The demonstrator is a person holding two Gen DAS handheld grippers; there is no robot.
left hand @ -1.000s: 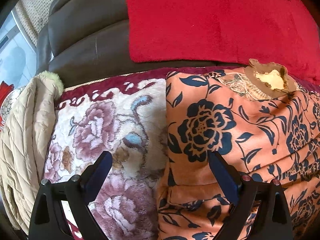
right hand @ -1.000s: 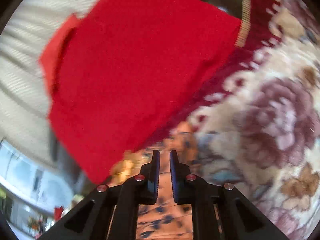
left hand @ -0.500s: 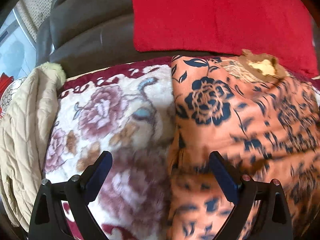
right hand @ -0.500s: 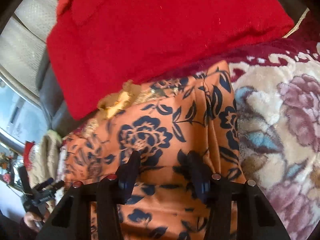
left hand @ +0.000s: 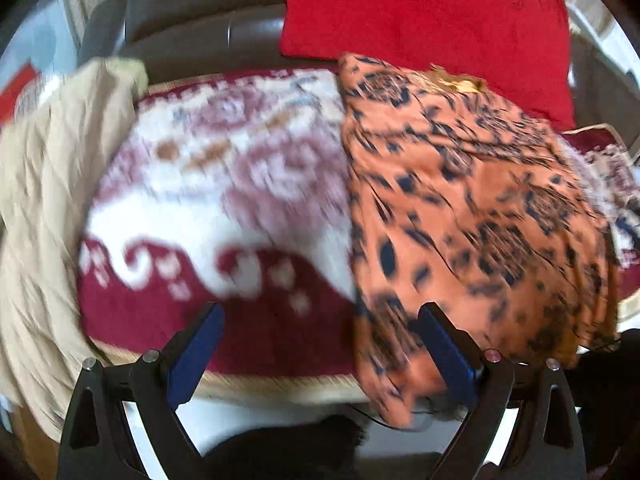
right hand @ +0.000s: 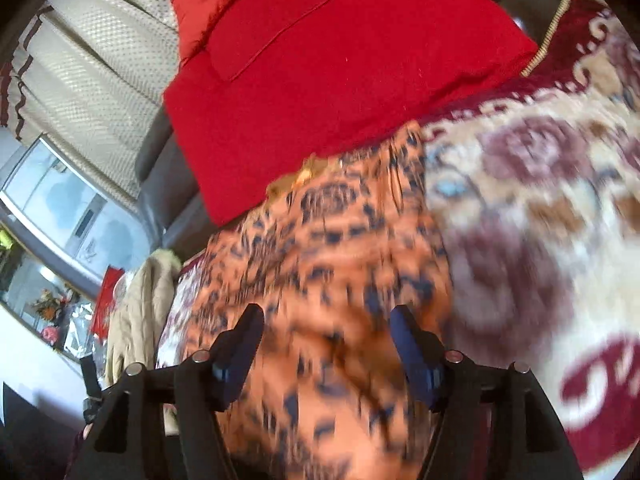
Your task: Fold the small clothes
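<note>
On the plush maroon-and-cream floral blanket [left hand: 224, 184] lies the folded orange garment with dark-blue flowers [left hand: 472, 216], thin and creased. Left gripper [left hand: 320, 344] gapes wide, empty; right gripper [right hand: 326, 344], just opening, clasps nothing.

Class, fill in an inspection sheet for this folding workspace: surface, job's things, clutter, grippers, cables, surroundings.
Surface: floral blanket spread over a dark sofa.
Job's things: orange floral garment lying on the blanket, its lower edge hanging over the front.
Clutter: red cushion; beige quilted jacket.
Grippers: left gripper open, empty; right gripper open above the garment, jaws just opened.
Cables: nothing seen.
Surroundings: curtain, window.
</note>
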